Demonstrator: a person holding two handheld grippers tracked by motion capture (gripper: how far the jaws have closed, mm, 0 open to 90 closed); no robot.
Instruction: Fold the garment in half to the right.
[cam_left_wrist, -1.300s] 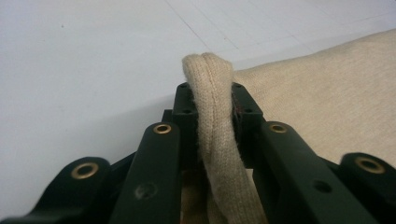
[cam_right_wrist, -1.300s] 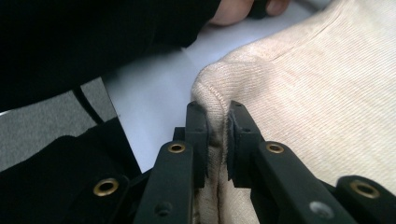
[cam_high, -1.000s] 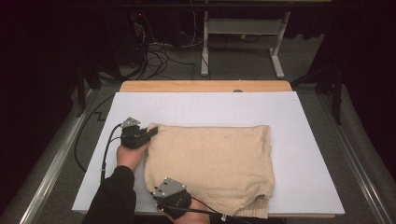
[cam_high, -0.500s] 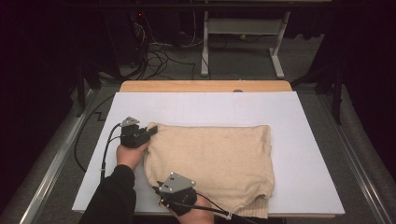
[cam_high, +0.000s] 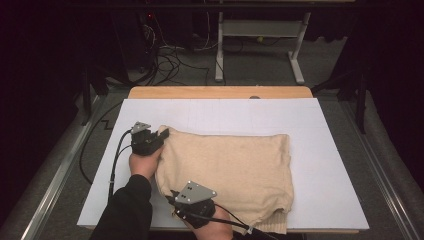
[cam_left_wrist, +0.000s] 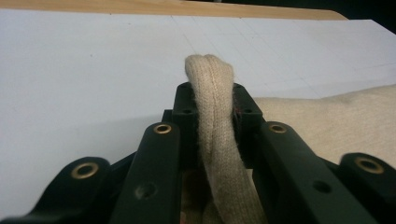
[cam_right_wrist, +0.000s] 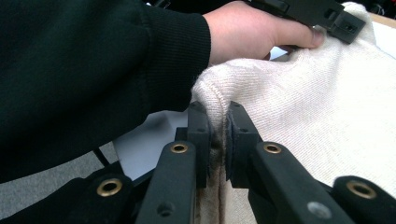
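On the white desk (cam_high: 340, 150) lies a folded beige sweater (cam_high: 235, 170), its left edge pinched by both the left gripper (cam_left_wrist: 212, 100) and the right gripper (cam_right_wrist: 218, 126), whose closed fingers hide the fabric between them, a dark sleeve (cam_right_wrist: 84, 74) blocking the near corner.

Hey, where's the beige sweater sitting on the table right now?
In the high view the beige sweater lies folded on the white board, left of centre and near the front edge, with the left gripper and right gripper both clamped on its left edge.
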